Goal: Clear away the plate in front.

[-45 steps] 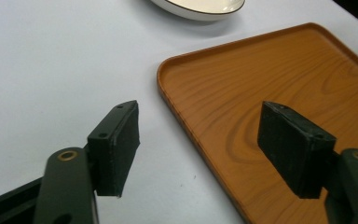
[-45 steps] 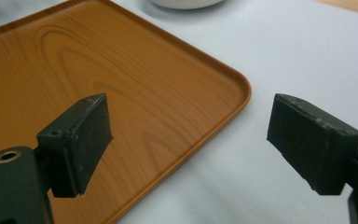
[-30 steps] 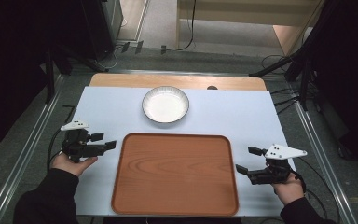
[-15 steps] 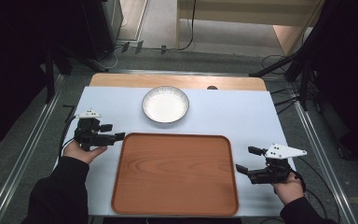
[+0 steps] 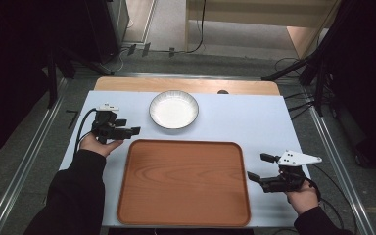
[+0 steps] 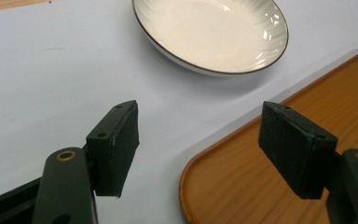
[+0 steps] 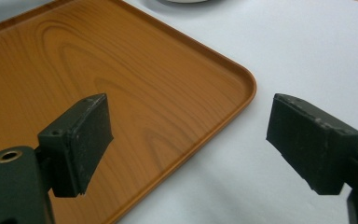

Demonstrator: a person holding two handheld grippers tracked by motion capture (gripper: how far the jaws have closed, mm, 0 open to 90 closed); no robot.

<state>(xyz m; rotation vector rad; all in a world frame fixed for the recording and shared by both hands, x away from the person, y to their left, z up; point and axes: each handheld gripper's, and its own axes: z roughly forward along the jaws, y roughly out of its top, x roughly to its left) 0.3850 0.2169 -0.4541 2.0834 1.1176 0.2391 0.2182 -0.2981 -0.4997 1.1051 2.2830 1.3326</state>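
White-topped bench (image 5: pixel 254 122), dark room behind. Item one: your white bowl (image 5: pixel 174 108), empty, near the far edge at the middle. Item two: wooden tray (image 5: pixel 183 183), bare, along the near edge. Your left claw (image 5: pixel 127 132), jaws apart and empty, has travelled from the left edge toward the bowl and now sits by the tray's far left corner, likely lining up a grasp on the rim. Your right claw (image 5: pixel 259 169), jaws apart, unmoved beside the tray's right edge.
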